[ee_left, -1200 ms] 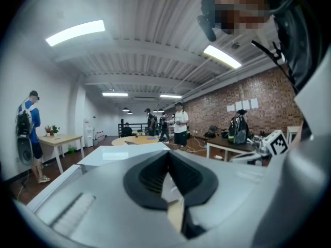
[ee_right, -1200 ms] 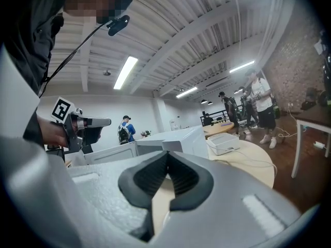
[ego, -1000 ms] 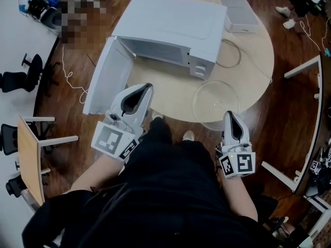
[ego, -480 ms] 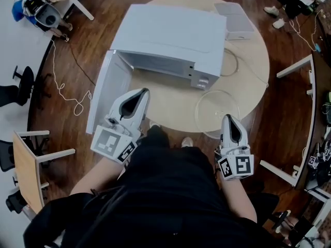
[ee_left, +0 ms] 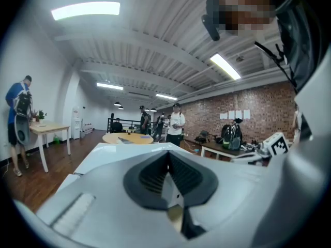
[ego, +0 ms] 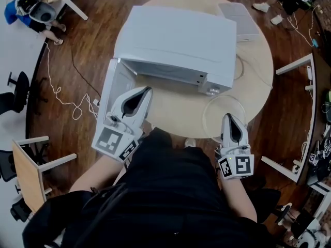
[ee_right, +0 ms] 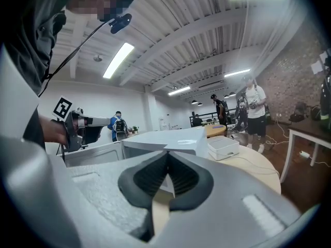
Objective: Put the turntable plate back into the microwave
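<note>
You are holding the left gripper [ego: 146,90] and right gripper [ego: 228,117] with fingers clenched, empty; the turntable plate [ego: 220,107] is lying on the bench [ego: 170,107] at five o'clock from the microwave [ego: 176,35].

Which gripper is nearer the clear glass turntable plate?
Right: right gripper sits at the near edge of the glass plate; left gripper is far left, by the open white microwave door.

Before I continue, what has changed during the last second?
Both grippers moved forward toward the table: the right gripper now overlaps the near rim of the turntable plate in the head view, and the left gripper sits beside the open microwave door. Nothing was grasped; both jaws stay shut and empty. Plate and door unchanged.
</note>
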